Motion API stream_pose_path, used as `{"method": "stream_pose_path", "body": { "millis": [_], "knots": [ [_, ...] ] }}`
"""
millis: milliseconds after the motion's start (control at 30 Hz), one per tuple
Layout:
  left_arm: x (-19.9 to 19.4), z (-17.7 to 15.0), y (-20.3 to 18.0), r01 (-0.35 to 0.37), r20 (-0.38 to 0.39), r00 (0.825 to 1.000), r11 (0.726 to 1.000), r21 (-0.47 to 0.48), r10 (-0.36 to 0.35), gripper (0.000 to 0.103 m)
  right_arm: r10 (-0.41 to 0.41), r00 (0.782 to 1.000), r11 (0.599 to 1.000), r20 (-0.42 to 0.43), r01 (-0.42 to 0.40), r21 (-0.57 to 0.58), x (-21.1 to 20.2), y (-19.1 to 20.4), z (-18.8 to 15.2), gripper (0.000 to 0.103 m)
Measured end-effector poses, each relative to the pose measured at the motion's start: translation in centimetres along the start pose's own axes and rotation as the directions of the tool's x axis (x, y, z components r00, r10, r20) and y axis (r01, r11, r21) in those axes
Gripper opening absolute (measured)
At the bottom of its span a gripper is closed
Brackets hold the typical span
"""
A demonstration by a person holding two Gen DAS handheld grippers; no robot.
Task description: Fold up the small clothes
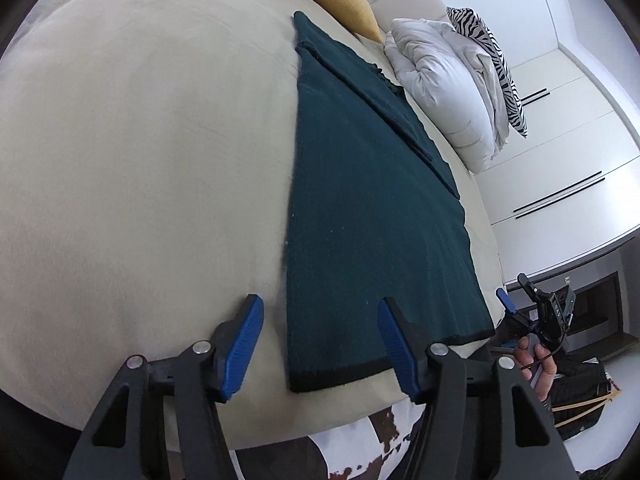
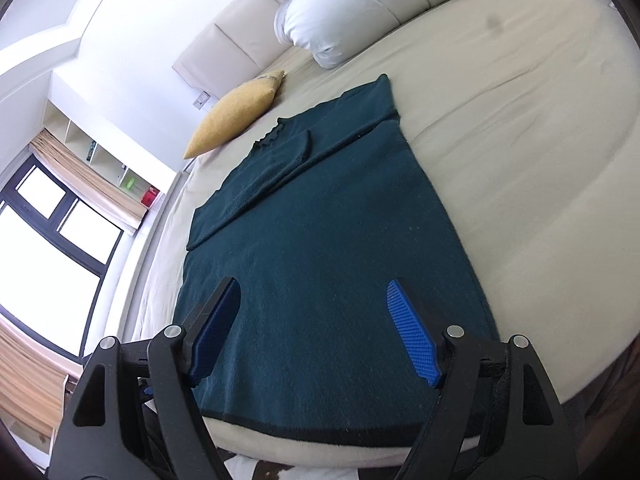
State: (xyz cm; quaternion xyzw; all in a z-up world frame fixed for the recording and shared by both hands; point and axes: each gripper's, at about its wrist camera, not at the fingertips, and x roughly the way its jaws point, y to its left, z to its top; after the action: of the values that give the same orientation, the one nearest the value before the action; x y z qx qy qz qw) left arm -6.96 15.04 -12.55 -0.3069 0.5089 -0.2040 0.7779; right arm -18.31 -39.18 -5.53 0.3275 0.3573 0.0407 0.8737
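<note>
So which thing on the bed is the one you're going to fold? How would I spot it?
Look at the big cream bed. In the middle lies a flat dark green sweater, with its sleeves already folded across its body and its black hem at the near edge. The yellow pillow and white duvet beyond it are puffy and pale; the sweater is the only dark, flat thing.
</note>
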Motion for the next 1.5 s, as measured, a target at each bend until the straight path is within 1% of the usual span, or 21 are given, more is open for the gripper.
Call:
{"method": "stream_pose_path", "body": {
  "millis": [67,133,233,300,400,433,467,533,667,767,867,967,1033,1067,1133,1167,1200,1233,1300,1467,1500],
  "knots": [
    [0.0,-0.5,0.3,0.037,-0.017,0.999,0.999,-0.034,-0.037,0.061,-0.010,1.000,1.000,-0.009,0.010,0.014,-0.3,-0.5,-0.1,0.074],
    [0.1,-0.5,0.4,0.053,-0.029,0.998,0.997,-0.052,-0.055,0.058,-0.019,1.000,0.999,-0.014,0.019,0.029,-1.0,-1.3,-0.5,0.073],
    [0.3,-0.6,0.3,0.053,-0.047,0.997,0.997,-0.061,-0.056,0.048,-0.043,0.999,0.998,-0.021,0.044,0.055,-1.9,-2.4,-0.9,0.071],
    [0.5,-0.5,0.2,0.057,-0.058,0.996,0.996,-0.065,-0.061,0.045,-0.063,0.998,0.995,-0.024,0.065,0.072,-2.5,-3.2,-1.1,0.070],
    [0.4,-0.6,0.4,0.053,-0.059,0.997,0.997,-0.061,-0.057,0.037,-0.087,0.996,0.990,-0.031,0.090,0.105,-3.5,-4.6,-1.5,0.070],
    [0.5,-0.6,0.4,0.049,-0.059,0.997,0.997,-0.062,-0.053,0.029,-0.092,0.995,0.989,-0.034,0.095,0.114,-3.8,-5.0,-1.6,0.070],
    [0.4,-0.6,0.5,0.044,-0.058,0.997,0.997,-0.062,-0.047,0.018,-0.098,0.994,0.987,-0.037,0.102,0.122,-4.0,-5.3,-1.7,0.070],
    [0.4,-0.7,0.7,0.037,-0.057,0.998,0.997,-0.061,-0.041,0.007,-0.111,0.993,0.983,-0.051,0.117,0.140,-4.4,-6.1,-1.8,0.070],
    [0.5,-0.9,0.6,0.030,-0.054,0.998,0.998,-0.047,-0.033,0.007,-0.101,0.990,0.979,-0.100,0.116,0.167,-4.6,-7.2,-2.0,0.070],
    [0.5,-1.0,0.4,0.021,-0.055,0.998,0.999,-0.035,-0.023,0.007,-0.097,0.984,0.979,-0.150,0.121,0.164,-4.2,-7.6,-2.3,0.070],
    [0.5,-1.0,0.3,0.016,-0.055,0.998,0.999,-0.029,-0.017,0.007,-0.099,0.978,0.978,-0.182,0.130,0.164,-3.8,-8.1,-2.3,0.067],
    [0.5,-1.1,0.3,0.012,-0.054,0.998,1.000,-0.028,-0.013,0.007,-0.074,0.977,0.976,-0.202,0.113,0.187,-3.7,-8.5,-2.2,0.064],
    [0.5,-1.1,0.2,0.008,-0.054,0.998,1.000,-0.023,-0.009,0.007,-0.061,0.971,0.975,-0.232,0.108,0.193,-3.3,-8.6,-2.1,0.058],
    [0.5,-1.1,0.1,0.005,-0.054,0.999,1.000,-0.019,-0.006,0.007,-0.050,0.969,0.975,-0.242,0.099,0.197,-3.2,-8.7,-2.1,0.057],
    [0.4,-1.2,0.1,0.000,-0.054,0.999,1.000,-0.009,0.000,0.007,-0.021,0.967,0.973,-0.254,0.078,0.215,-3.1,-8.7,-2.2,0.047],
    [0.4,-1.2,0.0,-0.004,-0.053,0.999,1.000,-0.005,0.004,0.007,-0.012,0.966,0.972,-0.258,0.071,0.222,-3.0,-8.8,-2.2,0.044],
    [0.4,-1.2,0.0,-0.005,-0.053,0.999,1.000,-0.002,0.005,0.007,-0.004,0.965,0.972,-0.263,0.066,0.228,-2.9,-9.0,-2.2,0.037],
    [0.4,-1.2,0.0,-0.006,-0.053,0.999,1.000,-0.002,0.005,0.007,0.000,0.963,0.971,-0.270,0.065,0.231,-2.7,-9.1,-2.3,0.033],
    [0.4,-1.3,0.2,-0.004,-0.053,0.999,1.000,-0.006,0.003,0.007,0.004,0.961,0.971,-0.276,0.063,0.233,-2.4,-9.2,-2.6,0.031],
    [0.4,-1.3,0.0,-0.014,-0.052,0.999,1.000,0.008,0.015,0.007,0.006,0.961,0.974,-0.275,0.057,0.221,-2.2,-9.1,-2.9,0.009],
    [0.3,-1.3,-0.2,-0.020,-0.049,0.999,1.000,0.019,0.021,0.007,0.001,0.961,0.975,-0.275,0.061,0.215,-2.3,-9.1,-2.9,0.007]
  ]
}}
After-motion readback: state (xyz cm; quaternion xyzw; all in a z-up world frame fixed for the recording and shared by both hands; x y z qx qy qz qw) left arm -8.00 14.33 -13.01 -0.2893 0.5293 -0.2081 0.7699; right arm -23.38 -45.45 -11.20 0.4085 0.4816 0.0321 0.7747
